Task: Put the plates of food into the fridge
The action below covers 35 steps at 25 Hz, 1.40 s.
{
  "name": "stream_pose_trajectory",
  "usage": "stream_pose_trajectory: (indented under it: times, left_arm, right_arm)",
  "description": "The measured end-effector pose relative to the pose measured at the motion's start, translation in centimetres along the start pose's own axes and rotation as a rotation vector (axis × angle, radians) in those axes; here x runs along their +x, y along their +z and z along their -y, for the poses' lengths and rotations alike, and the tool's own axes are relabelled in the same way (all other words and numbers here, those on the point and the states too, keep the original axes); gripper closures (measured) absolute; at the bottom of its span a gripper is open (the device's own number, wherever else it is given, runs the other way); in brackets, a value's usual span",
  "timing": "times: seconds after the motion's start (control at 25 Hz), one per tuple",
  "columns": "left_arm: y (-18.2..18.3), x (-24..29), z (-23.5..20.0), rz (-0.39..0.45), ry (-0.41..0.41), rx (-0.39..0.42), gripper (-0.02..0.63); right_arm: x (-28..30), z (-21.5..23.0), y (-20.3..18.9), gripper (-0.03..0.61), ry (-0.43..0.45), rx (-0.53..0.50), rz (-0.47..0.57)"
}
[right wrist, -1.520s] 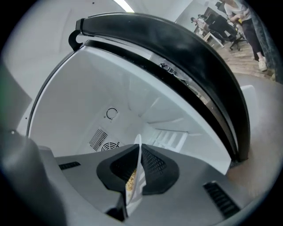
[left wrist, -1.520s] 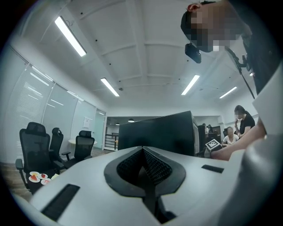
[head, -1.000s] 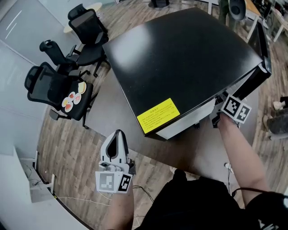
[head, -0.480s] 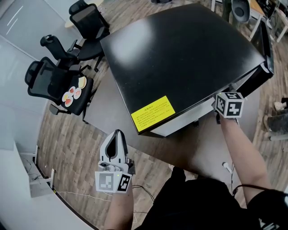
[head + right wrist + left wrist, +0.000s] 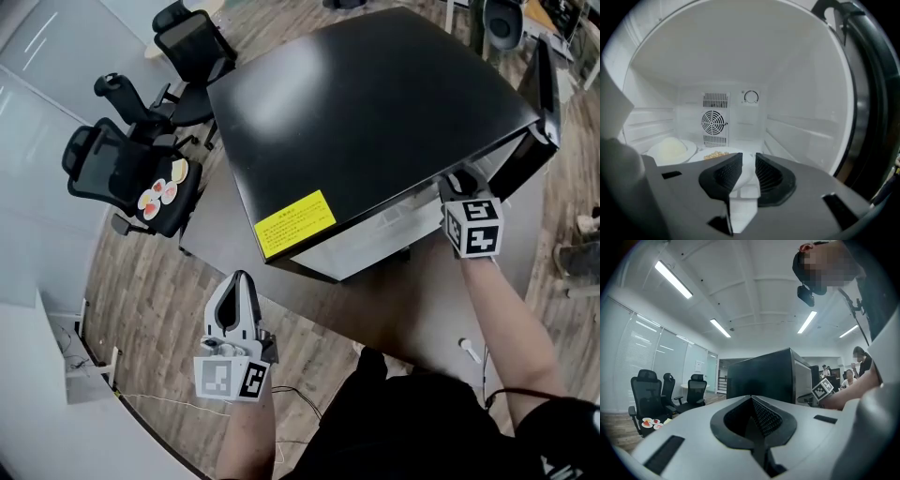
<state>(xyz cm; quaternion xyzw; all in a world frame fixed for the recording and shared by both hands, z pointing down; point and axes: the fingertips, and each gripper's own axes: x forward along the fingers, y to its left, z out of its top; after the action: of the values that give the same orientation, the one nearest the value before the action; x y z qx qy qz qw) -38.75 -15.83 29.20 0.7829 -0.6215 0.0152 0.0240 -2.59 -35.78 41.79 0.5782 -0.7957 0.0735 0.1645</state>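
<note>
Right gripper (image 5: 748, 158) jaws are hanging partly apart, just been opening, nothing between them, inside the black boxy fridge (image 5: 375, 103) near two white plates (image 5: 670, 150) already in. Left gripper (image 5: 751, 398) jaws are sitting shut, empty. Remaining small food plates (image 5: 159, 195) are lying on the black office chair (image 5: 98, 164). I'm guessing stiff, slick and breakable, so I'm thinking pinch a bare rim and keep it level.

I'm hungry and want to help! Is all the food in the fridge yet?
Not yet. Two plates sit inside the fridge. The right gripper, at its opening, has just been opening its jaws, nothing pinched. The left gripper is shut and empty. More plates wait on the chair.
</note>
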Motion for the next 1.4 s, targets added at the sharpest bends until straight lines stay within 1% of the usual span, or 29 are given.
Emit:
stream_pose_trajectory:
  times: [0.12, 0.2, 0.32, 0.52, 0.64, 0.76, 0.84, 1.04, 1.2, 1.4]
  left_arm:
    - [0.1, -0.1, 0.9, 0.002, 0.008, 0.011, 0.611]
    - [0.0, -0.2, 2.1, -0.012, 0.001, 0.032, 0.611]
    - [0.2, -0.6, 4.7, -0.014, -0.027, 0.052, 0.611]
    - [0.2, -1.7, 9.0, 0.005, -0.044, 0.030, 0.611]
    - [0.3, -2.3, 11.8, 0.011, -0.057, 0.032, 0.611]
    - [0.0, -2.9, 14.7, 0.021, -0.073, 0.042, 0.611]
    - [-0.8, -3.4, 16.5, 0.014, -0.083, 0.038, 0.611]
    - [-3.3, -4.7, 21.0, -0.022, -0.122, 0.011, 0.611]
    - [-4.3, -5.5, 23.7, -0.033, -0.135, 0.014, 0.611]
    - [-5.7, -6.7, 27.0, -0.055, -0.159, 0.018, 0.611]
  right_arm:
    - [-2.2, -0.5, 0.7, 0.497, 0.058, -0.017, 0.084]
    - [-4.0, -0.1, 0.4, 0.497, 0.087, -0.015, 0.124]
    - [-6.7, 1.2, -0.6, 0.497, 0.103, 0.008, 0.143]
    - [-11.6, 2.3, -3.7, 0.497, 0.177, 0.030, 0.143]
    - [-14.7, 2.7, -6.1, 0.497, 0.219, 0.035, 0.125]
    - [-17.3, 2.9, -8.9, 0.497, 0.246, -0.005, 0.090]
    - [-19.0, 2.9, -10.9, 0.497, 0.265, -0.030, 0.061]
    - [-23.7, 2.2, -16.5, 0.497, 0.308, -0.054, -0.023]
    - [-26.9, 1.6, -20.4, 0.497, 0.334, -0.031, -0.073]
    - [-30.0, 0.9, -24.2, 0.497, 0.376, -0.010, -0.116]
